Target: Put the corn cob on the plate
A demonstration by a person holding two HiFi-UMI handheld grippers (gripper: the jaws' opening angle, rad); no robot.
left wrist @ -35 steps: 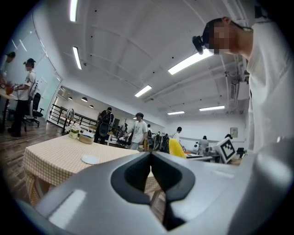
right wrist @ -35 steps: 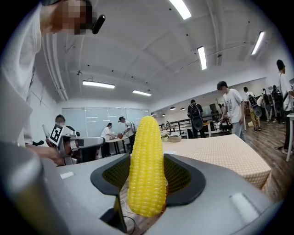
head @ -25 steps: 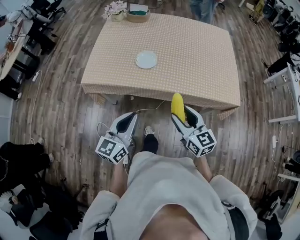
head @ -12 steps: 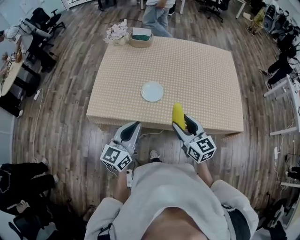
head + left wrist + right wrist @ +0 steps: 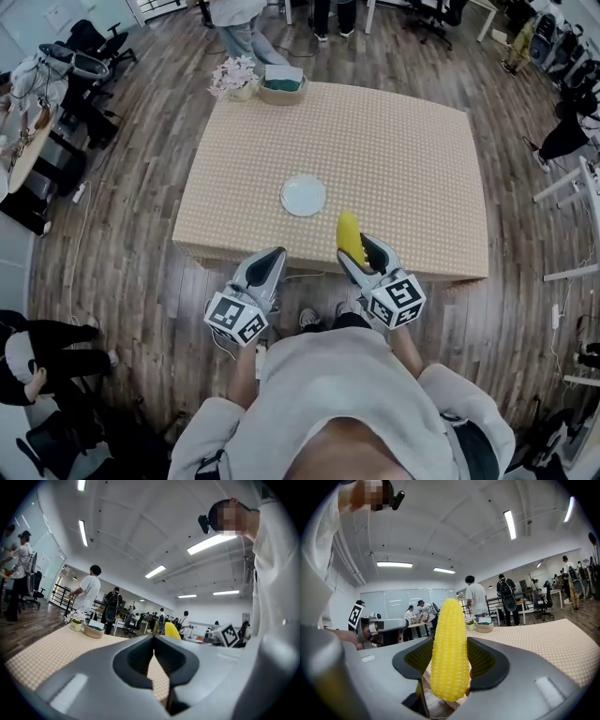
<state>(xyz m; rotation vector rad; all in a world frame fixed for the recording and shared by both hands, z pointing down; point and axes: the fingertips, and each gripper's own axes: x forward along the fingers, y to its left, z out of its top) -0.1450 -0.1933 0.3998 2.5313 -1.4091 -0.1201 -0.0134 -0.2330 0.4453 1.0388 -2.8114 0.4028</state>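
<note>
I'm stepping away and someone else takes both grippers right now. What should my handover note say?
Left gripper: jaws shut, empty, by the table's near edge.
Right gripper: jaws shut on the corn, its tip pointing away from you, over the same edge.
Plate: empty, on the table, ahead and to the left of the corn.
Done: corn is in hand.
Left: carry it over the plate, lay it down, open the jaws.
</note>
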